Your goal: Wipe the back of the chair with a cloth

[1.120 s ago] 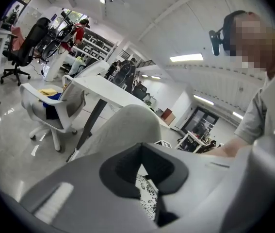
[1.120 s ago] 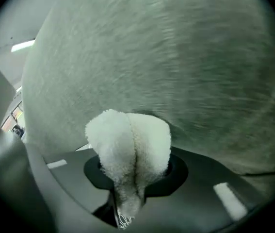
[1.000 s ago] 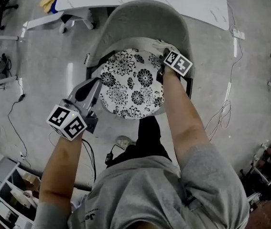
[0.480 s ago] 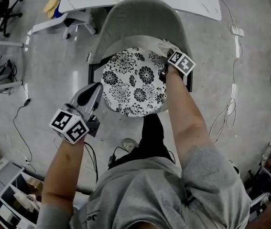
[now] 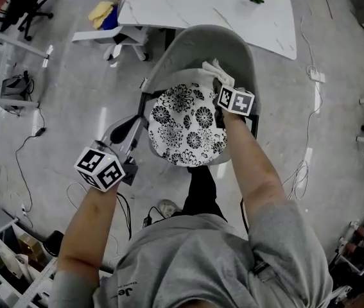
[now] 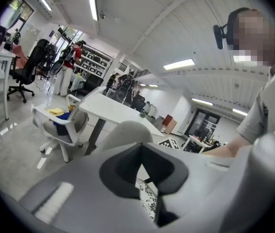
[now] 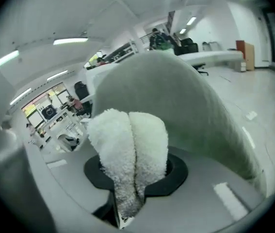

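Note:
The chair has a grey curved back (image 5: 188, 40) and a black-and-white flowered seat cushion (image 5: 188, 124). My right gripper (image 5: 222, 84) is shut on a fluffy white cloth (image 5: 214, 69), which lies against the inner right side of the back, just above the cushion. In the right gripper view the folded cloth (image 7: 127, 140) sticks up from the right gripper (image 7: 127, 198), with the grey back (image 7: 186, 101) right behind it. My left gripper (image 5: 127, 130) hangs at the seat's left edge, shut and holding nothing. Its own view shows the left gripper (image 6: 144, 178) with the chair back (image 6: 122, 132) beyond it.
A white marble-look table (image 5: 194, 2) stands just behind the chair. A white office chair (image 5: 114, 31) with yellow and blue items is at the back left. Cables (image 5: 300, 169) trail on the floor to the right, and shelving (image 5: 2, 262) stands at the lower left.
My right gripper has carried the cloth up and inward along the chair back's inner right side. The left gripper has stayed by the seat's left edge. The head view has shifted.

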Motion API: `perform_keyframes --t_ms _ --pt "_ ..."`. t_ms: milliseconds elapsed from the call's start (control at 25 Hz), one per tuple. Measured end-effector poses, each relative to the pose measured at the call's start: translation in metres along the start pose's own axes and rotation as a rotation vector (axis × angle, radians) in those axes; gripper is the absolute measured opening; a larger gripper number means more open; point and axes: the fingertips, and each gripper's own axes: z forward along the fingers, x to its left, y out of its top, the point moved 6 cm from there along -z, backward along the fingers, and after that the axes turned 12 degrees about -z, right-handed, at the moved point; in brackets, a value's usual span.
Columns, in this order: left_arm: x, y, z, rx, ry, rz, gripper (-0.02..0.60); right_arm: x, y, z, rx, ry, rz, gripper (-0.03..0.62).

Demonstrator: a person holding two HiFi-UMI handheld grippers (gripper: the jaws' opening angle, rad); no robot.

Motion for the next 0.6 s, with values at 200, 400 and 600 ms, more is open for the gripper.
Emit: perform_keyframes --t_ms 200,400,600 --pt "-0.008 0.05 -0.058 -0.106 0.062 0.023 0.057 0.076 0.091 -0.036 -0.076 0.142 -0.269 0.097" --pt "-0.013 0.099 -0.128 -0.258 0.153 0.034 0.057 0.168 0.174 -0.063 -0.15 0.304 -0.462 0.098" --pt "-0.019 0.13 -0.199 -0.386 0.268 0.029 0.057 0.265 0.226 -0.089 -0.204 0.475 -0.619 0.098"
